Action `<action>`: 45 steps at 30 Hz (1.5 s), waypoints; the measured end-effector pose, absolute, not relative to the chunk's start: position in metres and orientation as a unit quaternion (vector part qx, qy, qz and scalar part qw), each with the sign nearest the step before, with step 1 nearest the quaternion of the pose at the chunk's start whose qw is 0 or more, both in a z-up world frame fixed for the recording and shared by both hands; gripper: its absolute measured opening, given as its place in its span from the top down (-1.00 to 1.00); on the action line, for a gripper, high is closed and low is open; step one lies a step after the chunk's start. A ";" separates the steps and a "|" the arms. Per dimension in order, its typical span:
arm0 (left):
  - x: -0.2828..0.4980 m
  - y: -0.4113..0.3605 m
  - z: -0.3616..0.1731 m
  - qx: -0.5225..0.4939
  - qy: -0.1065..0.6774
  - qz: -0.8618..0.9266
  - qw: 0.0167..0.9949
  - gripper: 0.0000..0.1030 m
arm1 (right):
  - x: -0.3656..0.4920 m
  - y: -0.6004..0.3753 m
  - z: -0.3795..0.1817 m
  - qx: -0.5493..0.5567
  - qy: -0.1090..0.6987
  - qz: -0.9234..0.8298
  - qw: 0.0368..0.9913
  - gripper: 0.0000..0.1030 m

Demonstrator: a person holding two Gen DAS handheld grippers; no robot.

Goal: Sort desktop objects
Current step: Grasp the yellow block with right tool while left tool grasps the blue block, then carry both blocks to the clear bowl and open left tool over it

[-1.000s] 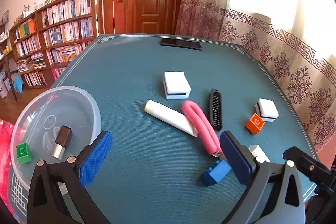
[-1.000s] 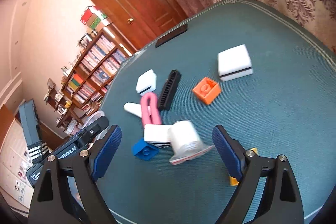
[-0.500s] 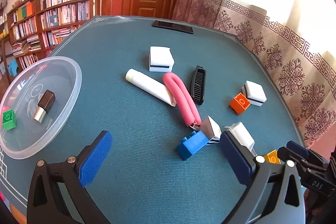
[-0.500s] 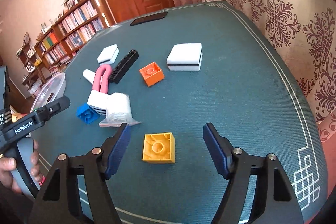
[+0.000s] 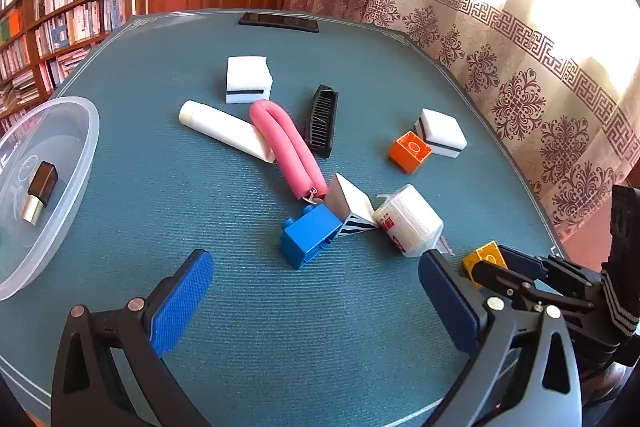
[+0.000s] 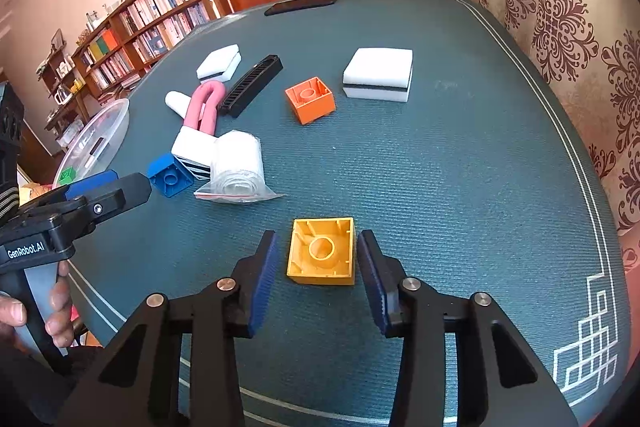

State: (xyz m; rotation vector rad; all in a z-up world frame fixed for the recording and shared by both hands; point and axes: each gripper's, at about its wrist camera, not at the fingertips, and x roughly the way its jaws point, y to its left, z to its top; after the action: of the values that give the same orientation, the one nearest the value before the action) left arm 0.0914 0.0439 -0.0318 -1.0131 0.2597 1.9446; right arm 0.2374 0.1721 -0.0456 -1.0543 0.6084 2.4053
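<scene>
Teal table mat (image 6: 460, 187) fills both views, still strewn with unsorted things. At nine o'clock in the left wrist view sits the clear plastic bowl (image 5: 80, 155), already holding a small brown-and-silver adapter (image 5: 40, 189); the right wrist view also shows a green brick (image 6: 66, 175) inside it. Near the centre lie a white tube (image 5: 224, 129), a pink foam loop (image 5: 288, 147) and a black comb (image 5: 322, 121), with two white sponges (image 6: 378, 75) (image 6: 220, 63) towards twelve o'clock.

Half a second ago the right gripper (image 6: 316, 267) hung back with its jaws wide; it has now come down so the yellow brick (image 6: 322, 251), lying hollow side up, sits between the blue pads (image 6: 264, 279). The jaws have narrowed but are still apart, each pad just beside a brick wall with a sliver of mat showing, so the brick is bracketed, not yet clamped. I judge the next step is simply to close and lift, then carry it to the bowl at nine o'clock.

The left gripper (image 5: 316, 291) hovers empty, jaws wide apart, with the blue brick (image 5: 310, 237) and a wrapped white roll (image 5: 408, 221) ahead of it. The orange brick (image 6: 310, 99) waits at twelve o'clock.
</scene>
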 end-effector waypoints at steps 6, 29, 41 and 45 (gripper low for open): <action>0.077 0.056 -0.045 -0.414 0.121 0.798 0.421 -1.00 | 0.236 0.175 -0.049 -0.387 0.222 0.867 0.223 0.25; 0.072 0.057 -0.044 -0.374 0.148 0.815 0.418 0.50 | 0.226 0.179 -0.049 -0.379 0.238 0.869 0.212 0.28; 0.030 0.005 -0.013 -0.329 0.105 0.875 0.339 0.49 | 0.196 0.166 -0.027 -0.352 0.230 0.889 0.180 0.28; 0.011 -0.018 -0.010 -0.326 0.090 0.890 0.306 0.49 | 0.180 0.157 -0.022 -0.350 0.221 0.895 0.168 0.32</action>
State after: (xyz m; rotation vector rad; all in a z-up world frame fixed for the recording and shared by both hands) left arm 0.0109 -0.0180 -0.0096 -0.8637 0.2370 2.3561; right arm 0.1801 0.1574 -0.0216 -0.9948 0.6279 2.5451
